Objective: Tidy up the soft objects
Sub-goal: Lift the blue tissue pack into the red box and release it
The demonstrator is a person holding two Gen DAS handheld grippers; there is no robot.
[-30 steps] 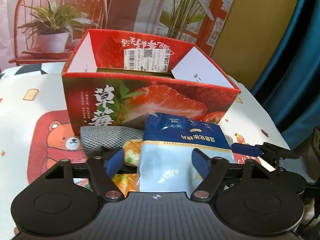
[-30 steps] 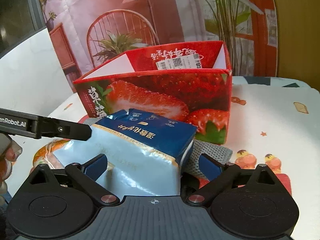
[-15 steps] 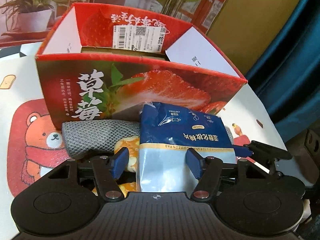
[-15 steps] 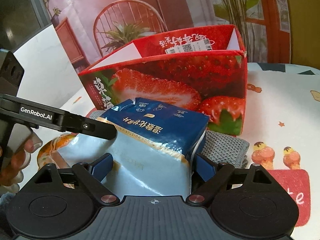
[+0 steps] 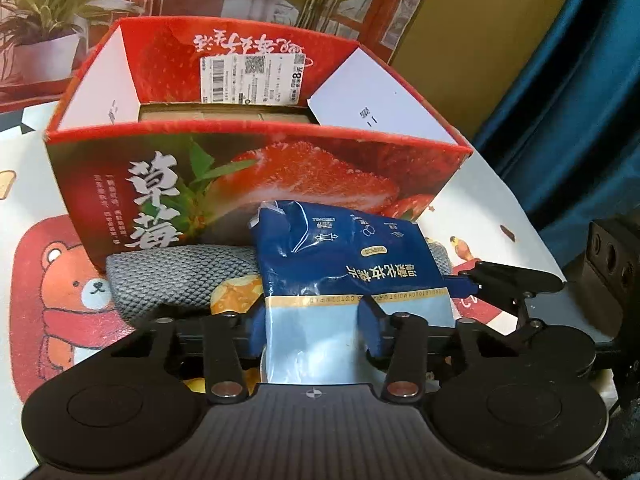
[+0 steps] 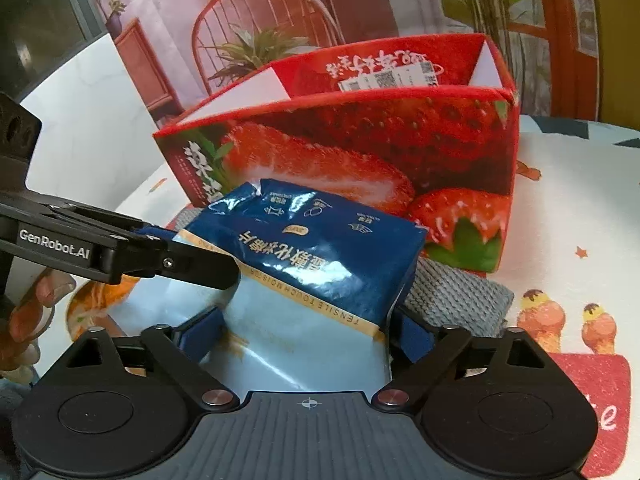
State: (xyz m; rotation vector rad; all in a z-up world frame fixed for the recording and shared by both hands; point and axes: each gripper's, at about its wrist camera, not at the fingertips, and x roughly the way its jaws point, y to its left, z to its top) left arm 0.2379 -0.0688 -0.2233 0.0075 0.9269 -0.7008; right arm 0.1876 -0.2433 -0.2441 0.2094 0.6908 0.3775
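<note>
Now, from my left wrist view, the left gripper (image 5: 312, 326) has just been closing and its blue pads pinch the pale lower end of the pack (image 5: 348, 276), so I read it as gripping the pack. The pack lies just in front of the box (image 5: 256, 168), on top of a grey cloth (image 5: 176, 276) and an orange pouch (image 5: 236, 298). The box stands open and, as far as I see, has nothing in it. The right gripper's finger reaches the pack's edge from the side away from the cloth.

From my right wrist view, the right gripper (image 6: 306, 334) straddles the same pack (image 6: 320, 264), jaws wide; they have just closed a little. Its pads sit at the pack's sides, but I cannot tell whether they press. The left gripper's finger (image 6: 192, 266) lies against the pack's far edge.

I judge this as the grasp step for the first item. Next I would confirm both holds, lift the pack clear of the cloth, carry it over the box's front wall and lower it inside.
</note>
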